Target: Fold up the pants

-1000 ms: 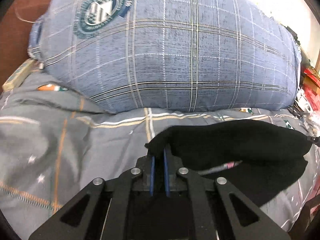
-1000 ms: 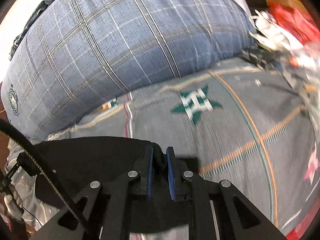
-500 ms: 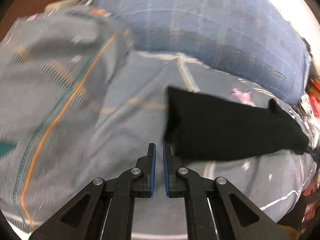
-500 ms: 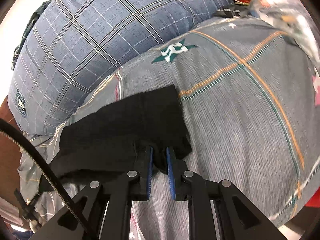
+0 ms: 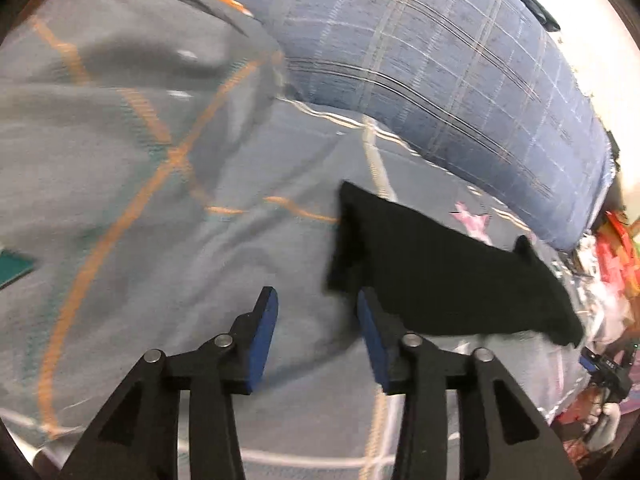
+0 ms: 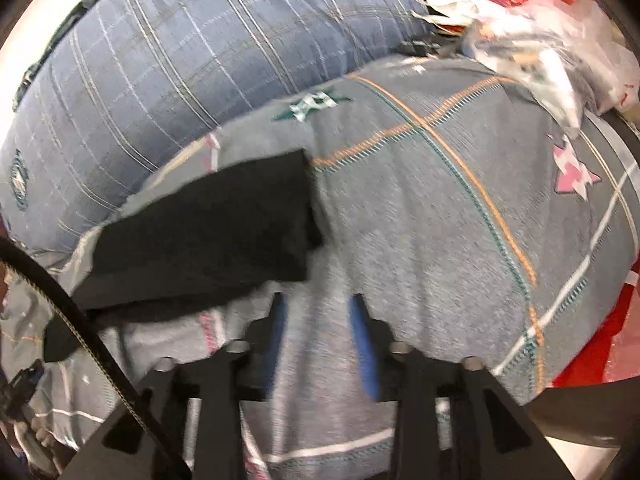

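Note:
The black pants (image 5: 444, 268) lie folded in a flat stack on the grey patterned bedspread (image 5: 168, 216). In the left wrist view my left gripper (image 5: 316, 300) is open and empty, just short of the stack's near left corner. In the right wrist view the pants (image 6: 208, 232) lie left of centre, and my right gripper (image 6: 316, 304) is open and empty, just below the stack's right edge, over bare bedspread (image 6: 440, 240).
A large blue plaid pillow (image 5: 460, 80) lies behind the pants; it also shows in the right wrist view (image 6: 180, 64). Plastic bags and red clutter (image 6: 540, 32) crowd the bed's right edge. A black cable (image 6: 80, 328) crosses the lower left of the right wrist view.
Both grippers have let go of the pants, opened and drawn back. The pants now rest on the bedspread instead of hanging from the jaws.

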Tool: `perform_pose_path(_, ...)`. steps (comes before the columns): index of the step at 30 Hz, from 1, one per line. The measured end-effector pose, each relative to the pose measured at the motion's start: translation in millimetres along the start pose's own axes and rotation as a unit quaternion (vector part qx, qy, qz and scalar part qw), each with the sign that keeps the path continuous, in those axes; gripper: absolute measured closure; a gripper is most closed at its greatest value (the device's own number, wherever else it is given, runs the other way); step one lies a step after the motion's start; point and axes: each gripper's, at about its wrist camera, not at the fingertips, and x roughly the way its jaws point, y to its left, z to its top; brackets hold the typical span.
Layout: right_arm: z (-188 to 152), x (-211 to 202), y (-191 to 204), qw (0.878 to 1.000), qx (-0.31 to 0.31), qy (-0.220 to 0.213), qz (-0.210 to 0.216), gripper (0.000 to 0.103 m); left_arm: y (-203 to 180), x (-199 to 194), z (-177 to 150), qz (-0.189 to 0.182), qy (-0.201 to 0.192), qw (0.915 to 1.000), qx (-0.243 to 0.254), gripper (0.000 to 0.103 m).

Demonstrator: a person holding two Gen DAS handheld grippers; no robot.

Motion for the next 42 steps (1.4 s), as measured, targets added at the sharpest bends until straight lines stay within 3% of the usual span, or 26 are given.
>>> perform_pose_path(2,3,1,3,0.999,0.016,-0.003,0.029,0.048,-12,19,9,-0.002,0.011,0.9999,0.012,0.054)
perform_pose_path(7,16,18,0,0.992,0.100,-0.004,0.081,0.048,-25,64,30,-0.009,0.063,0.9980,0.009,0.054)
perform_pose_path(9,23,24,-5,0.989,0.125,-0.009,0.082,0.048,-30,69,36,0.002,0.068,0.9975,0.018,0.074)
perform_pose_path(12,35,39,-6,0.990,0.129,-0.001,0.061,0.047,-36,67,41,0.004,0.070,0.9972,0.028,0.084)
perform_pose_path(13,38,44,-4,0.991,0.123,0.004,0.058,0.049,-38,67,44,0.006,0.070,0.9971,0.032,0.085)
perform_pose_path(15,46,51,5,0.994,0.097,0.018,0.045,0.077,-42,66,49,0.013,0.067,0.9969,0.040,0.086)
perform_pose_path(16,50,50,9,0.996,0.084,0.017,0.038,0.084,-44,65,52,0.014,0.064,0.9969,0.044,0.086)
perform_pose_path(22,75,15,27,0.998,0.029,-0.041,0.049,0.089,-40,60,66,0.018,0.043,0.9985,0.031,0.086)
perform_pose_path(25,68,23,20,0.999,0.018,-0.024,0.021,0.089,-32,75,56,0.038,0.067,0.9968,0.022,0.084)
perform_pose_path(26,62,30,15,1.000,0.016,-0.013,-0.004,0.089,-27,79,52,0.046,0.074,0.9960,0.018,0.076)
perform_pose_path(27,58,34,11,1.000,0.014,-0.007,-0.025,0.088,-23,79,51,0.047,0.071,0.9963,0.012,0.067)
perform_pose_path(29,51,36,-1,0.997,0.019,-0.005,-0.079,0.086,-15,73,54,0.044,0.070,0.9966,-0.004,0.066)
perform_pose_path(31,50,25,-9,0.996,0.034,-0.017,-0.077,0.086,-8,60,59,0.049,0.053,0.9973,-0.015,0.066)
perform_pose_path(33,52,9,-6,0.996,0.034,-0.038,-0.071,0.079,-1,45,65,0.060,0.030,0.9975,-0.021,0.066)
perform_pose_path(35,55,-2,5,0.996,0.019,-0.056,-0.066,0.063,5,36,68,0.052,0.019,0.9977,-0.039,0.065)
perform_pose_path(38,58,-8,45,0.998,-0.018,-0.064,-0.022,0.055,11,29,62,0.039,0.012,0.9979,-0.050,0.058)
perform_pose_path(42,50,6,107,0.996,-0.065,-0.033,0.056,0.048,11,39,50,0.037,0.023,0.9981,-0.045,0.056)
